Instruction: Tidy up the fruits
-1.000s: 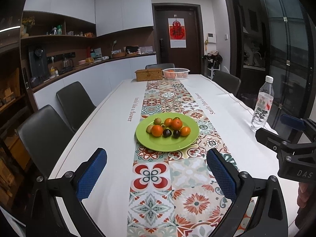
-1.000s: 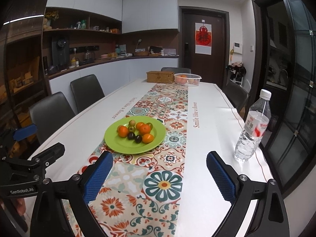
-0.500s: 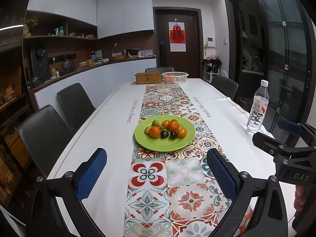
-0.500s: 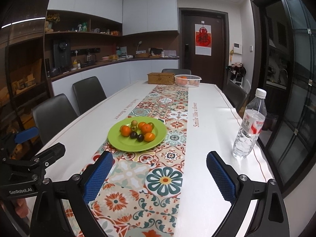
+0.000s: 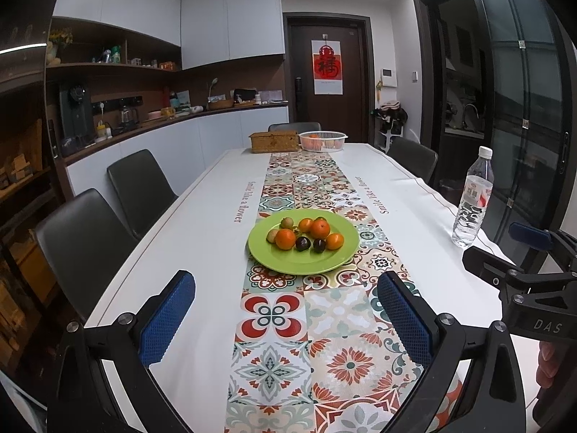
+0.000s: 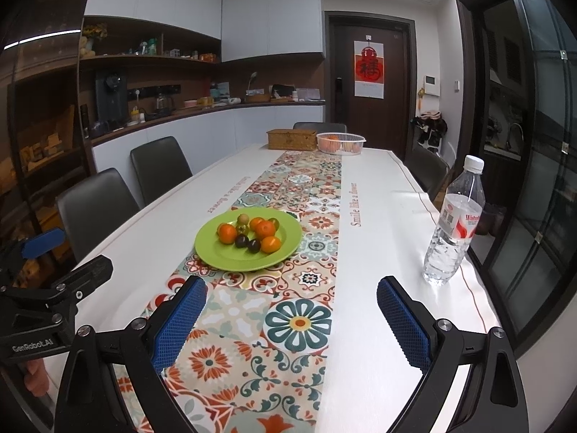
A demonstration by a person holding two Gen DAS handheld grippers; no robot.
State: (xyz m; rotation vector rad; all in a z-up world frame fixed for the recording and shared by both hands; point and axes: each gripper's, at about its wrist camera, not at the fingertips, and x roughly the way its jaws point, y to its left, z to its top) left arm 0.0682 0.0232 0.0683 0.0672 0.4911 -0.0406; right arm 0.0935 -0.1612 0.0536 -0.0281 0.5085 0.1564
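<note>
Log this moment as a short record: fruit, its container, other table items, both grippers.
fruit: orange citrus fruits, two dark round plums, small greenish fruits, all piled together
container: round lime-green plate on the patterned table runner
far end: white mesh basket holding fruit, woven box
bottle: clear plastic water bottle, upright
left gripper: open, empty
right gripper: open, empty

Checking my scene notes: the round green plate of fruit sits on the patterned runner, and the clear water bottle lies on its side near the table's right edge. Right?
Not quite. The clear water bottle stands upright, cap on, as the right wrist view shows. The round green plate does sit on the patterned runner.
</note>
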